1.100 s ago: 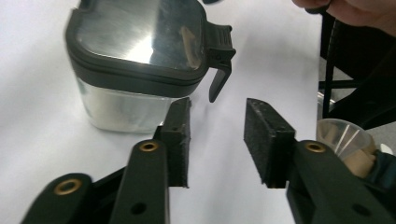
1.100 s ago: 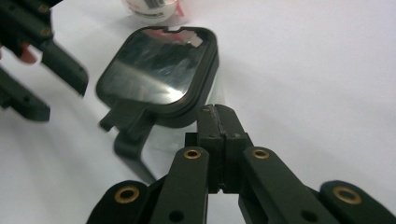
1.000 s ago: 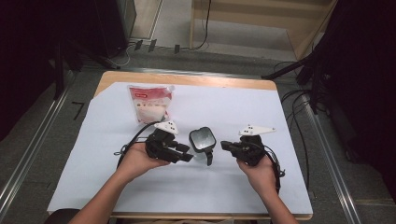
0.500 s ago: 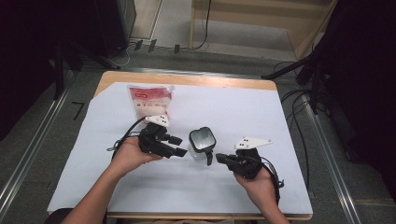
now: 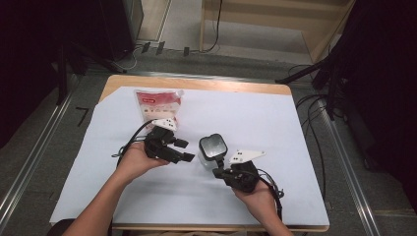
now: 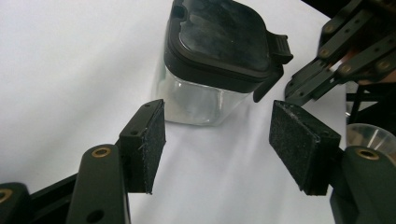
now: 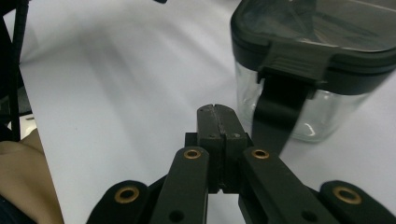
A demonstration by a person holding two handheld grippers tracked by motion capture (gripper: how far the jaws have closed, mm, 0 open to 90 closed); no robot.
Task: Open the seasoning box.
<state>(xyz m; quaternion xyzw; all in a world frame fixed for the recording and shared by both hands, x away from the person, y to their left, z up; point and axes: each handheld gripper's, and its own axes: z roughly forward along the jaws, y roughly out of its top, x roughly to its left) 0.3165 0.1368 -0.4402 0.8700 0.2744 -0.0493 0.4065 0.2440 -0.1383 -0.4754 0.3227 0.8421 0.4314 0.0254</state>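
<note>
clear jar [image 7: 322,74] top cropped (lid dark), right tongs [image 7: 217,114] pressed together

There is one jar [image 5: 212,150]. It is see-through and has one dark lid [image 6: 219,35] with one flap hanging down its side. The jar stands just in front of the left claw [image 5: 185,150] and just in front of the right claw [image 5: 217,172].

There is one red and white bag [image 5: 158,104], a bit past the left claw.

There are two claws, one in each hand. Each claw has two black jaws.

There is one white sheet [image 5: 246,113] under both claws, on one table [image 5: 196,83].
</note>
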